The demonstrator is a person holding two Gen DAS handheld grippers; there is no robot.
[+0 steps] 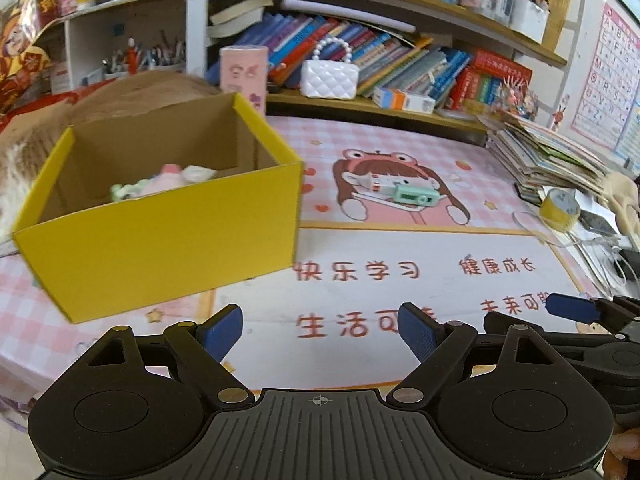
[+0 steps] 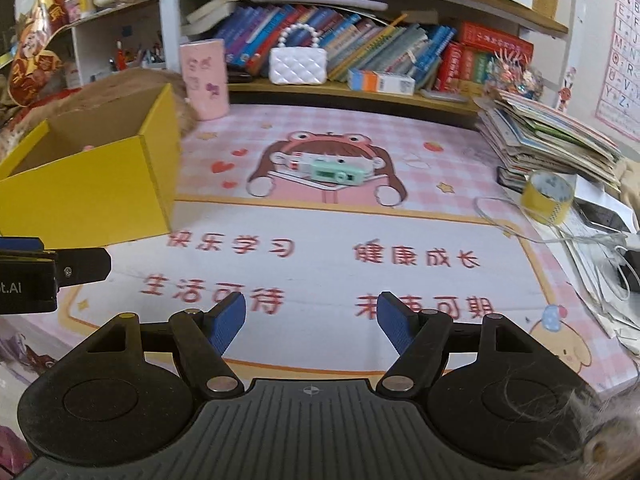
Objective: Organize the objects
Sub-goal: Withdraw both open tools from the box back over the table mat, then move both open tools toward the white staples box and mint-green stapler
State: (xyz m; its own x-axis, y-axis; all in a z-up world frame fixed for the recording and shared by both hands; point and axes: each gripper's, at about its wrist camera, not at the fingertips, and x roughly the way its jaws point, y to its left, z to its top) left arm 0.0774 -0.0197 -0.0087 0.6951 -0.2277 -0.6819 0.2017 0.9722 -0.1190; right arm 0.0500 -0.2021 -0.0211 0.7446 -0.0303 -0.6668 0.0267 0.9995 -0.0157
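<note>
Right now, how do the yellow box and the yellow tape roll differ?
The yellow box is a large open-topped rectangular carton on the left of the desk mat; the tape roll is a small ring at the mat's right edge. The box holds small toys; the roll's centre looks empty. The box sits near the left gripper, the roll nearer the right gripper. Both are yellow, and neither is gripped.

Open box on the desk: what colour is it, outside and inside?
The box is yellow outside, plain brown cardboard inside; the left wrist view shows it best.
</note>
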